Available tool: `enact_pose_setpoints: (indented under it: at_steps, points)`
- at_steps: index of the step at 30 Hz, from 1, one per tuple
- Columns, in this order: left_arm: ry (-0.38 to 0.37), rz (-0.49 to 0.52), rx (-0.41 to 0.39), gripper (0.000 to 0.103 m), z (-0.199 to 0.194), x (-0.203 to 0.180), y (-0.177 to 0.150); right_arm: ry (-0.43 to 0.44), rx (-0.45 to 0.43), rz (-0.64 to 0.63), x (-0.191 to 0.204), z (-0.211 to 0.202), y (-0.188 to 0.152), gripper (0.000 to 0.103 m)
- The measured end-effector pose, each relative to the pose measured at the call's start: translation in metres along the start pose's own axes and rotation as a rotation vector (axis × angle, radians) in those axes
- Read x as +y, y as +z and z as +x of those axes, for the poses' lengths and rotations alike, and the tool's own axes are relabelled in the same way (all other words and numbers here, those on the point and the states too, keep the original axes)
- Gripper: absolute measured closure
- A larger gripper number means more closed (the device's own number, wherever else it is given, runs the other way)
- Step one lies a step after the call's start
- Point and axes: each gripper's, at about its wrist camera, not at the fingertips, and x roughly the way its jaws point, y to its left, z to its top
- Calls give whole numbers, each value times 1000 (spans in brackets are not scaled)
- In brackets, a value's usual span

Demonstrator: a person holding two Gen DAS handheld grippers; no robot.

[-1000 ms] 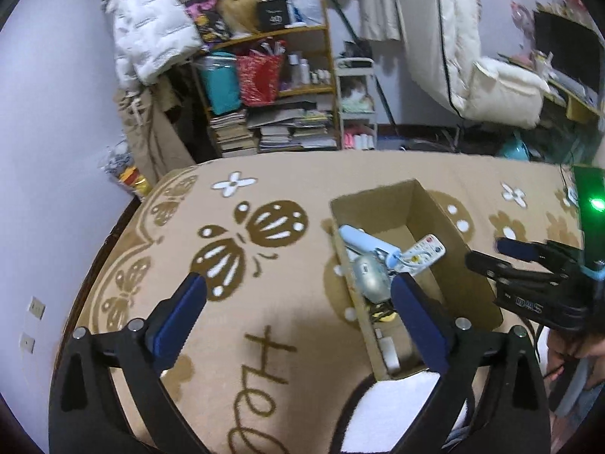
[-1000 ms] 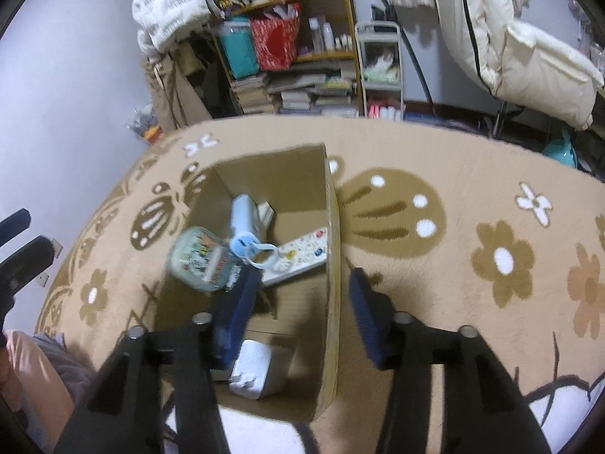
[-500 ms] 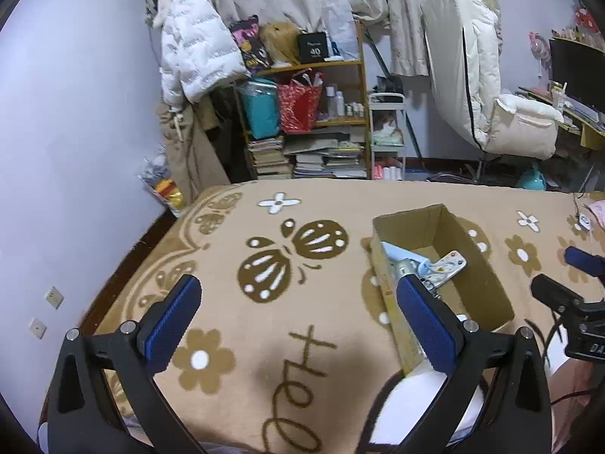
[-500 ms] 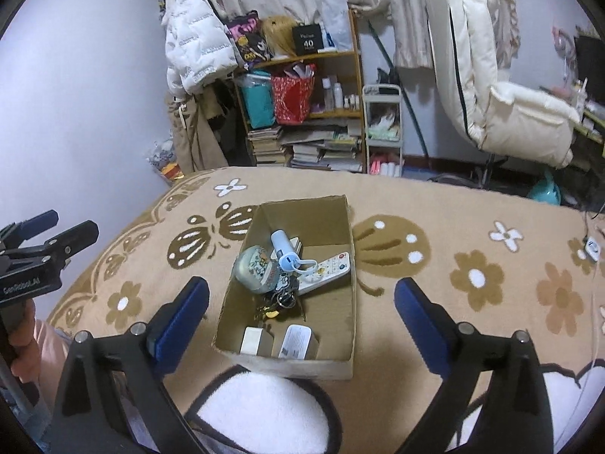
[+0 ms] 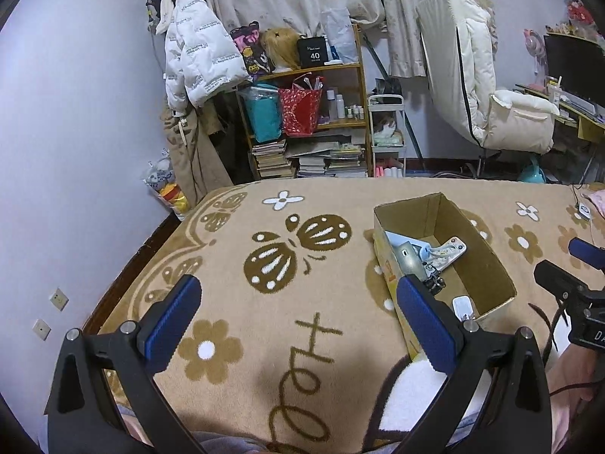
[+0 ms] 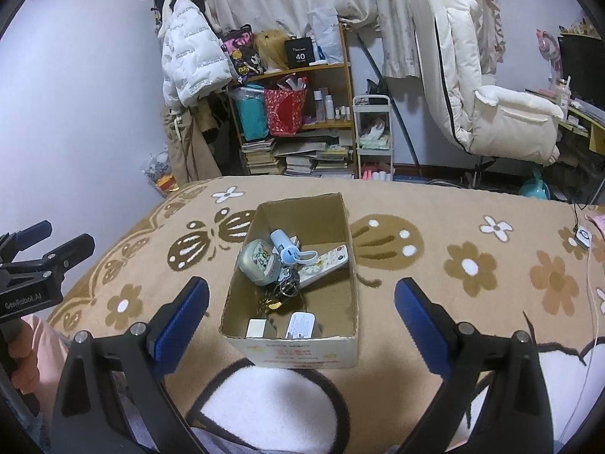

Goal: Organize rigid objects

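An open cardboard box (image 6: pixel 351 227) stands on the tan patterned blanket (image 6: pixel 453 227). Inside lie a round silver tin (image 6: pixel 259 257), a pale blue bottle (image 6: pixel 281 240), a white remote (image 6: pixel 327 261), a key bunch (image 6: pixel 287 287) and two white chargers (image 6: pixel 300 325). My right gripper (image 6: pixel 300 308) is open, raised above the box's near end, holding nothing. My left gripper (image 5: pixel 298 314) is open over the blanket, left of the box (image 5: pixel 487 261), also holding nothing. Each gripper shows at the edge of the other's view.
A cluttered shelf (image 5: pixel 306 125) with books and bags stands beyond the bed. A white recliner (image 5: pixel 499 109) is at the back right, a white jacket (image 5: pixel 196 64) hangs at the back left. A white cable device (image 6: pixel 582 236) lies on the blanket's right edge.
Both grippers have risen and pulled back from the box. The right gripper opened wide; the silver tin that was beside its left finger now lies in the box.
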Motion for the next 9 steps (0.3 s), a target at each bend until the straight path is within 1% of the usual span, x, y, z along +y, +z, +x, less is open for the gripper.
enact_pose_setpoints:
  at_steps: [5, 9]
  points:
    - [-19, -14, 3, 1, 0, 1, -1, 2, 11, -18, 3, 3, -2, 0]
    - [-12, -5, 7, 1, 1, -1, -2, 7, 16, -18, 3, 4, -2, 0]
